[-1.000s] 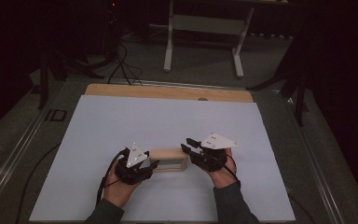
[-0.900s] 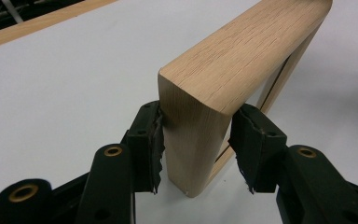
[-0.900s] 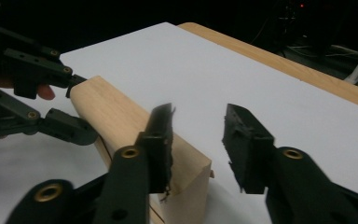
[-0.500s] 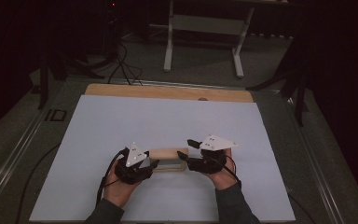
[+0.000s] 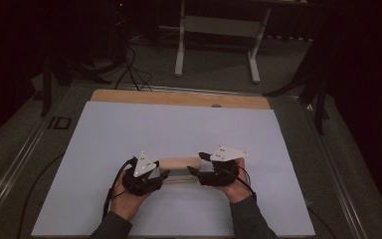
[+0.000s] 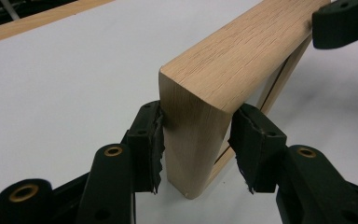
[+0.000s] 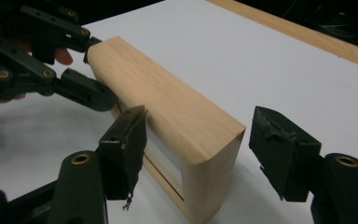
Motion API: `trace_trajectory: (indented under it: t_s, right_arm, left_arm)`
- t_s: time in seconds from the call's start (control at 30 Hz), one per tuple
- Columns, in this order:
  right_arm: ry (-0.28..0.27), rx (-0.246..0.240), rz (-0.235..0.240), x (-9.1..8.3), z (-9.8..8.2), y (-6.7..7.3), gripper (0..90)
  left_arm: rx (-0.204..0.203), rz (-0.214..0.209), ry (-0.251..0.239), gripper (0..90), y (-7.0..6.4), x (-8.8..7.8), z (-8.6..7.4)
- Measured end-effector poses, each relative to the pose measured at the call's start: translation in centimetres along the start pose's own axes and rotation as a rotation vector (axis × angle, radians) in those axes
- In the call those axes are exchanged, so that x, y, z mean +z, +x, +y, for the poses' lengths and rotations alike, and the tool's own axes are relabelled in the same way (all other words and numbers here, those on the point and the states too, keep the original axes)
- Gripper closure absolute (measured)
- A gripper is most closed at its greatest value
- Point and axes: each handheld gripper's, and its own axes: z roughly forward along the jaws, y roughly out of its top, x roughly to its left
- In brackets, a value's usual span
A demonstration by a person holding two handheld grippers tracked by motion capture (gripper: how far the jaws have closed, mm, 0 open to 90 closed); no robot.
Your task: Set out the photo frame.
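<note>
Two hand-held grippers meet at a pale wooden frame (image 5: 179, 168) that stands on a white sheet (image 5: 179, 129) covering the table, near the person's edge and about midway across it. At one end, the left gripper (image 6: 196, 140) is clamped on the frame's rounded upright end, its two black pads pressed against opposite faces of the wood, as the left gripper view shows from close by. At the other end, the right gripper (image 7: 196, 154) has just been opening its jaws: in the right gripper view the corner of the frame sits between them, one pad lying close against the slotted side of the wood, the other standing well clear of it with white sheet visible in the gap. From the high view the left gripper (image 5: 146, 175) and the right gripper (image 5: 214, 172) face each other along the frame, each with a grey three-cornered plate on top, and the person's hands and dark sleeves come in from the bottom edge. A strip of bare wooden tabletop (image 5: 179, 98) shows beyond the far edge of the sheet, and past it the white legs of a stand (image 5: 218, 45) rest on the dark floor
</note>
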Motion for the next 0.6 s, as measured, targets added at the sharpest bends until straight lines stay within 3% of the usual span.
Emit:
trace_trajectory:
  t_s: [0.4, 0.6]
  right_arm:
    - [0.043, -0.025, 0.029, 0.7, -0.8, -0.3, 40.1]
    - [0.051, -0.029, 0.031, 0.6, -1.1, -0.6, 46.4]
  left_arm:
    - [-0.007, -0.006, -0.002, 54.6, 0.1, 0.1, 0.0]
    - [-0.007, -0.007, 0.0, 54.7, 0.1, 0.0, 0.0]
